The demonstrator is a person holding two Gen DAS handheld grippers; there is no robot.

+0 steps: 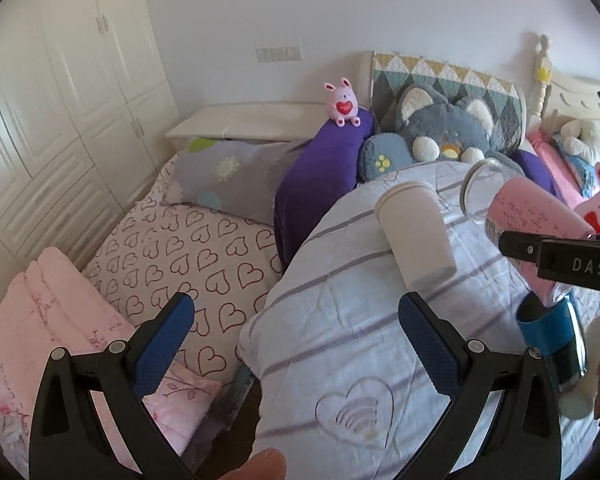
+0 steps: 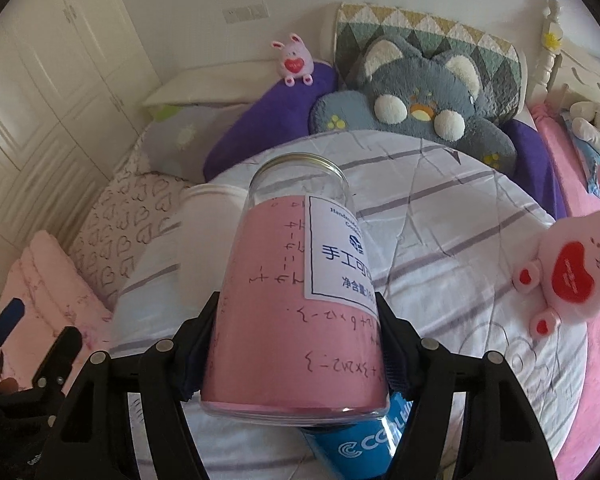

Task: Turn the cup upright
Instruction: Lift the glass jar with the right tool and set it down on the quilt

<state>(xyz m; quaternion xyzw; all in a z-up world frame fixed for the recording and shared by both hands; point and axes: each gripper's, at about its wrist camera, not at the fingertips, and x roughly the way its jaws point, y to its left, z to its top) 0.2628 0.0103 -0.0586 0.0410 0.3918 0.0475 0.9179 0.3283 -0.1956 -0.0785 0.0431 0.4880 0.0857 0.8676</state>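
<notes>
My right gripper is shut on a clear cup with a pink label, held tilted above the bed with its open mouth pointing away. The same cup shows at the right of the left wrist view, clamped by the right gripper. A white paper cup lies on its side on the striped quilt; it also shows in the right wrist view. A blue cup lies under the pink one, also seen in the right wrist view. My left gripper is open and empty, near the paper cup.
Grey cat cushion, purple pillow and pink bunny toy at the bed's head. Another pink bunny lies on the right. Heart-print sheet, folded pink blanket, white wardrobe on the left.
</notes>
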